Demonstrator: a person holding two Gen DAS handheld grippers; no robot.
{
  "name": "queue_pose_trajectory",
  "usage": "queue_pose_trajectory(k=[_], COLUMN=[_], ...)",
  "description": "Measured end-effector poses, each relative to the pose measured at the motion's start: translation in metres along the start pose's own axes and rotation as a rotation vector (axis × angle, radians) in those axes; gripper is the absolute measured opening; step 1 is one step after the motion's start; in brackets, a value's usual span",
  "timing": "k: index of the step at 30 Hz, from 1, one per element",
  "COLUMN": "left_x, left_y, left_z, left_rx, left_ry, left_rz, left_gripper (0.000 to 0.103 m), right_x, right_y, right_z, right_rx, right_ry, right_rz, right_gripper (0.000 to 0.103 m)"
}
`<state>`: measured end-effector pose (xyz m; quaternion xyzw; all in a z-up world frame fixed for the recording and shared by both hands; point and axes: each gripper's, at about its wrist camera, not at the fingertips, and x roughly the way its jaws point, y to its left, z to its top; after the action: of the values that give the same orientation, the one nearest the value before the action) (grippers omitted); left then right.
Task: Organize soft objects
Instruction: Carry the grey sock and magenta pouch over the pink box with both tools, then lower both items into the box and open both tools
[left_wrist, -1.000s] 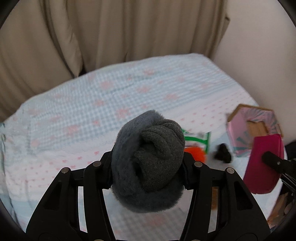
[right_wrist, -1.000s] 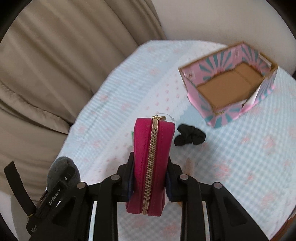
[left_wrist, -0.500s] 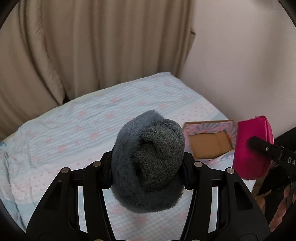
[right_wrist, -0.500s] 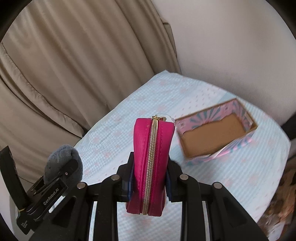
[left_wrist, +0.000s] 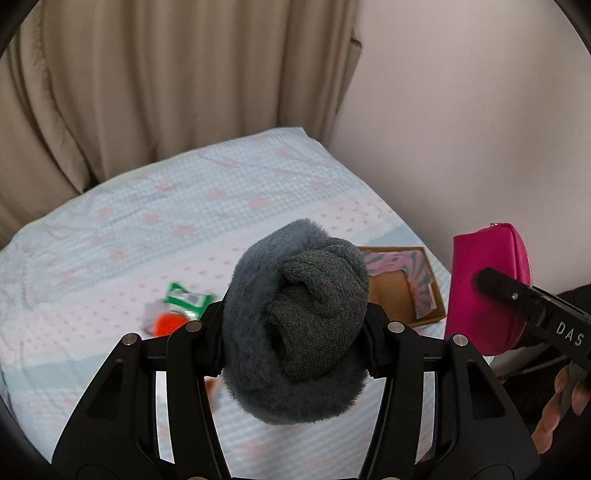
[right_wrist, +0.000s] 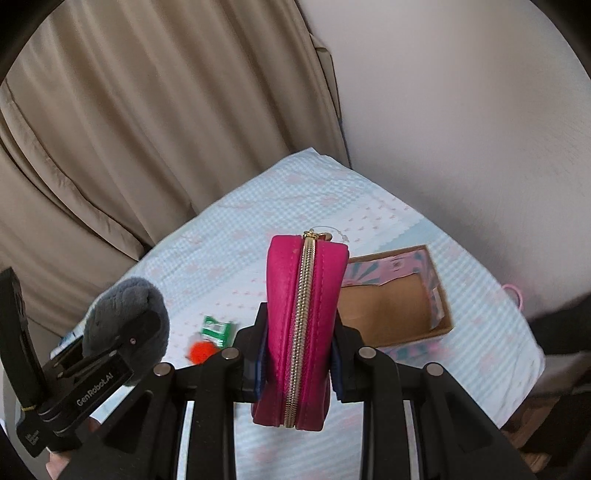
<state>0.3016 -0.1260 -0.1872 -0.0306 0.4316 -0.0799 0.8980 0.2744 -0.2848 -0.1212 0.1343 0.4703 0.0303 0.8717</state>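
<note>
My left gripper (left_wrist: 295, 332) is shut on a rolled grey fuzzy sock (left_wrist: 295, 325) and holds it above the bed; the sock also shows at the left of the right wrist view (right_wrist: 125, 317). My right gripper (right_wrist: 299, 350) is shut on a magenta zip pouch (right_wrist: 301, 325), zipper facing up, held above the bed; the pouch also shows in the left wrist view (left_wrist: 484, 280). An open pink and teal patterned cardboard box (left_wrist: 402, 288) stands on the bed past both grippers, empty inside (right_wrist: 391, 306).
A green-and-white packet (left_wrist: 186, 299) and an orange item (left_wrist: 168, 323) lie on the blue checked bedspread (left_wrist: 166, 221), left of the box. Beige curtains (right_wrist: 147, 129) hang behind the bed and a plain wall (left_wrist: 461, 129) stands on the right.
Both grippers have swung and shifted over the bed with their loads. The green packet and orange item have come back into view, and the box now sits closer to the right of each view.
</note>
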Motion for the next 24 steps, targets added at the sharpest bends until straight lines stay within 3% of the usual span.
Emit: queue_pose_trajectory(k=[9,15,24], left_x=[0.113,0.19,0.283], left_y=[-0.071,-0.079,-0.08], left_z=[-0.005,-0.012,-0.025], left_rx=[-0.019,0.008,0.065], left_ry=[0.142,0.27,0.445], left_rz=[0.003,0.014,0.094], left_gripper=[0.05,0.051,0.053], right_x=[0.079,0.147,0.231], right_y=[-0.094,-0.125,-0.151], right_z=[0.021,0.023,0.021], right_rx=[-0.048,-0.081,-0.133], right_ry=[0.158,0.271,0.407], right_rz=[0.013,0.012,-0.013], right_gripper=[0.025,0.025,0.025])
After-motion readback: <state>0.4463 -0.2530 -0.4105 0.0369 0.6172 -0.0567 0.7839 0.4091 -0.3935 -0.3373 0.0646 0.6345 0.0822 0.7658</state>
